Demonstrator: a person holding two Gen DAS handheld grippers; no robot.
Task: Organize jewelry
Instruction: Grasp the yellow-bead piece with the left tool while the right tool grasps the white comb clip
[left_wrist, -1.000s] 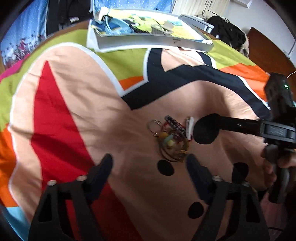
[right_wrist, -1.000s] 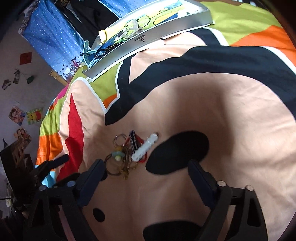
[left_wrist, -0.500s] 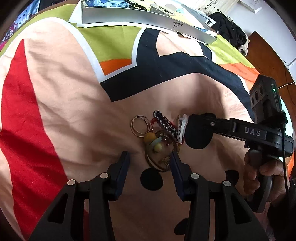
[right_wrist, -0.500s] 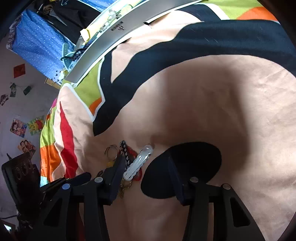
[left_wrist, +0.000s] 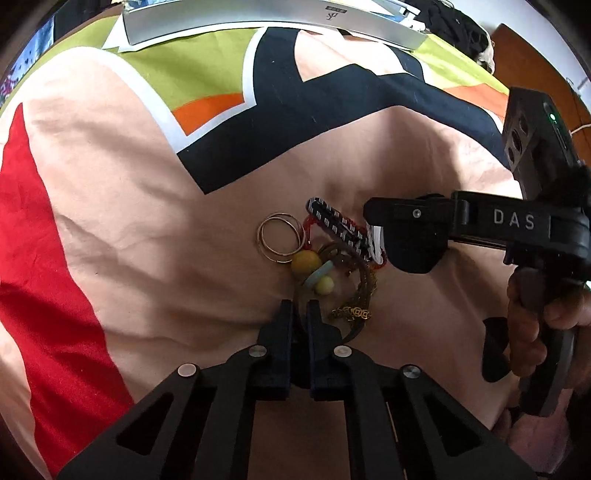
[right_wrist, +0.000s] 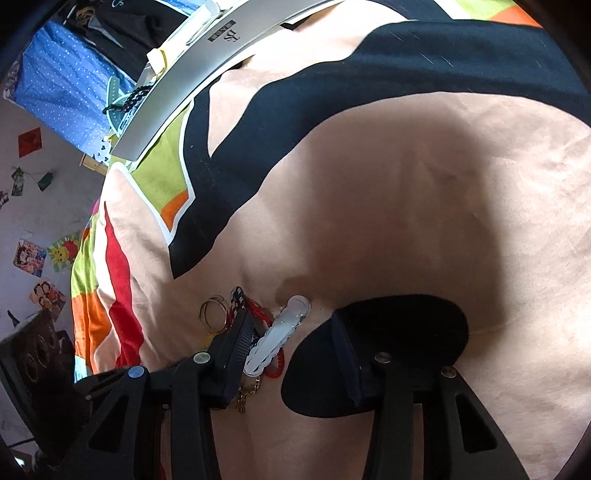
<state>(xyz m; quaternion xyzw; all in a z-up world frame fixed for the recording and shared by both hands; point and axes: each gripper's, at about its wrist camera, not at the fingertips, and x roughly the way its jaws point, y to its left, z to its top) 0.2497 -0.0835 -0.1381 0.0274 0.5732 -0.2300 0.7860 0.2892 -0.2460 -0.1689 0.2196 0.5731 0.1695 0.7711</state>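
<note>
A small pile of jewelry lies on the peach part of the bedspread: gold hoops (left_wrist: 279, 238), a striped black-and-white hair clip (left_wrist: 334, 221), a yellow bead (left_wrist: 306, 262), a gold chain (left_wrist: 352, 313) and a brown bracelet (left_wrist: 364, 284). My left gripper (left_wrist: 298, 308) is at the pile's near edge, shut on the bracelet's near rim. A white scalloped hair clip (right_wrist: 279, 334) lies between the fingers of my right gripper (right_wrist: 290, 325). Its left finger touches the clip and its right finger stands apart, so it is open. In the left wrist view its broad fingertip (left_wrist: 406, 243) sits beside the white clip (left_wrist: 376, 236).
A long silver tray (left_wrist: 258, 20) with more items lies at the bed's far edge, also visible as the silver tray (right_wrist: 207, 66) in the right wrist view. A hand (left_wrist: 532, 325) holds the right gripper's handle. The colourful bedspread (left_wrist: 110, 184) spreads out to the left.
Both grippers have come down onto the pile. The left jaws went from wide apart to shut at its near edge. The right jaws narrowed around the white clip.
</note>
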